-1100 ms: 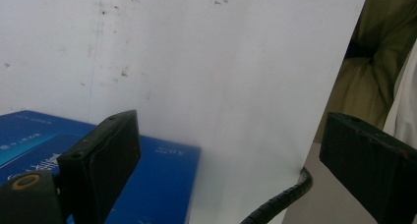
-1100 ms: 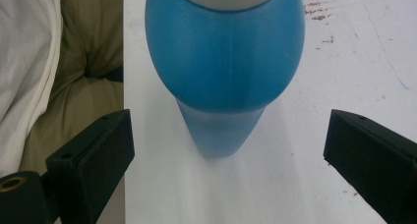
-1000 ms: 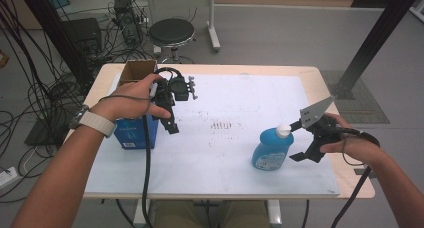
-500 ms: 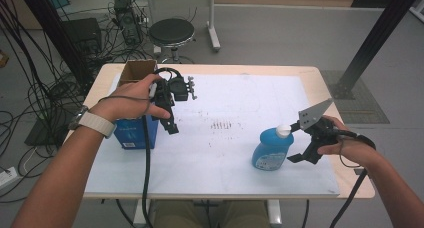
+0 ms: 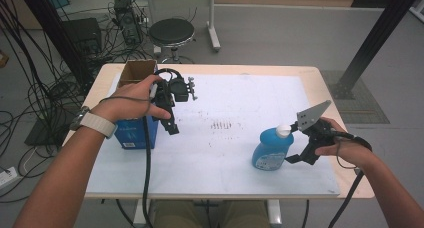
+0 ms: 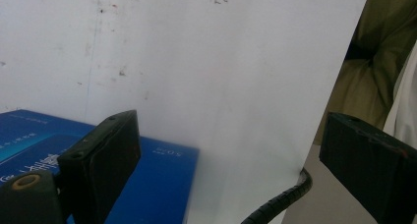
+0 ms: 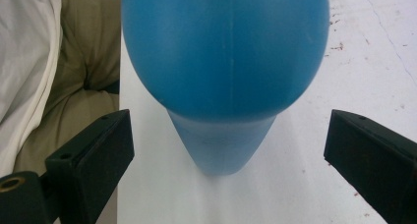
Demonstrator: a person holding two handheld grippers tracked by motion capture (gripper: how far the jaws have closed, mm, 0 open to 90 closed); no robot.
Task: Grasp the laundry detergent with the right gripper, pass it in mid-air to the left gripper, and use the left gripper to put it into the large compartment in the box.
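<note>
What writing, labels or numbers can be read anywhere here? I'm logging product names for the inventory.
None can be read.
Blue cardboard box: pale print on its side, too small in the high view; light lettering on its face in the left gripper view, too blurred.
Blue plastic bottle with a white cap: a label patch low on its front, too small; its body in the right gripper view is plain.

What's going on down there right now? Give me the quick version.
Right tongs open around blue bottle neck, not gripping. Left tongs open beside blue box. Nothing in the way.

Blue bottle (image 7: 223, 76) top cut off by frame edge; blue box (image 5: 136, 133) partly hidden behind left hand (image 5: 131, 104)
</note>
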